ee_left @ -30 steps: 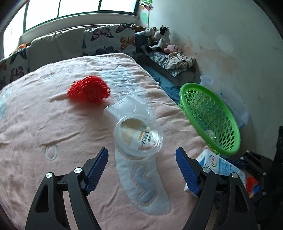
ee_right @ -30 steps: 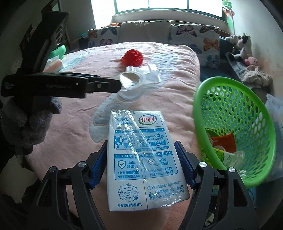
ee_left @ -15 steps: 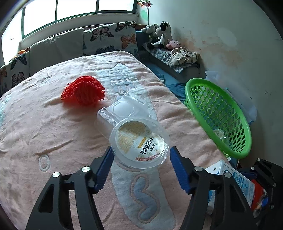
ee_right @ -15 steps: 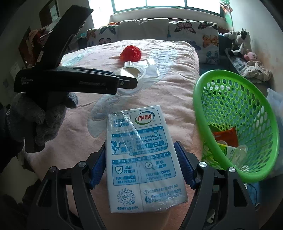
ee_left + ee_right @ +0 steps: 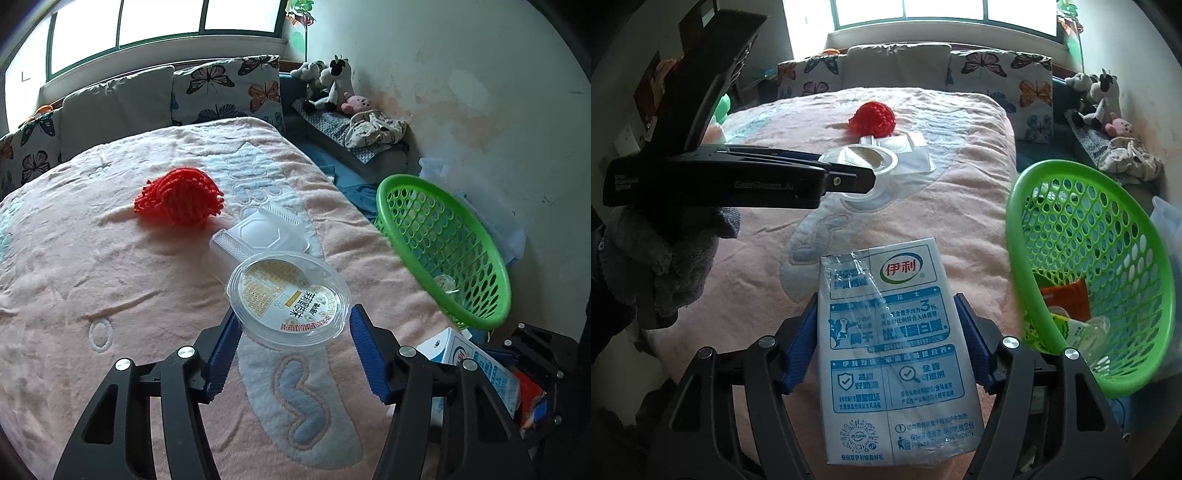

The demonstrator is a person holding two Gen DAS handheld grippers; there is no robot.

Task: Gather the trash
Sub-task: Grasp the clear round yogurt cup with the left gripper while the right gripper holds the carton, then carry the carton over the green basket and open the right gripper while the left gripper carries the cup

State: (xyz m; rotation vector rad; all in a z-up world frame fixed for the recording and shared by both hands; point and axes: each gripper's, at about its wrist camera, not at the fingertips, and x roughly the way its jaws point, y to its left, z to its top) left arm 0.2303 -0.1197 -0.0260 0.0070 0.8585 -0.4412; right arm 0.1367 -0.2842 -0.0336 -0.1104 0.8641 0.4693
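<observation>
One round clear plastic tub (image 5: 290, 301) with a printed yellow-and-white label lies on the pink blanket (image 5: 92, 266) between the blue pads of the left gripper (image 5: 293, 347); the jaws are closing, the left pad touching the tub's rim while the right pad looks just clear of it, so a firm grip cannot be told. Touching the tub's far side is one clear flat plastic tray (image 5: 264, 234), and just beyond that one red foam net (image 5: 181, 203). One white and blue milk carton (image 5: 894, 350), wrapped partly in torn clear film, sits between the pads of the right gripper (image 5: 892, 343), whose jaws are closing and press on both its sides. One green perforated basket (image 5: 1089, 236) leans beside the bed's right edge, holding an orange wrapper and a few clear and green packages. The blanket around the tub is open on the left and towards the pillows (image 5: 221, 88); a narrow strip separates the tub from the bed's edge and the basket. A grey-gloved hand (image 5: 661, 251) holds the left gripper.
</observation>
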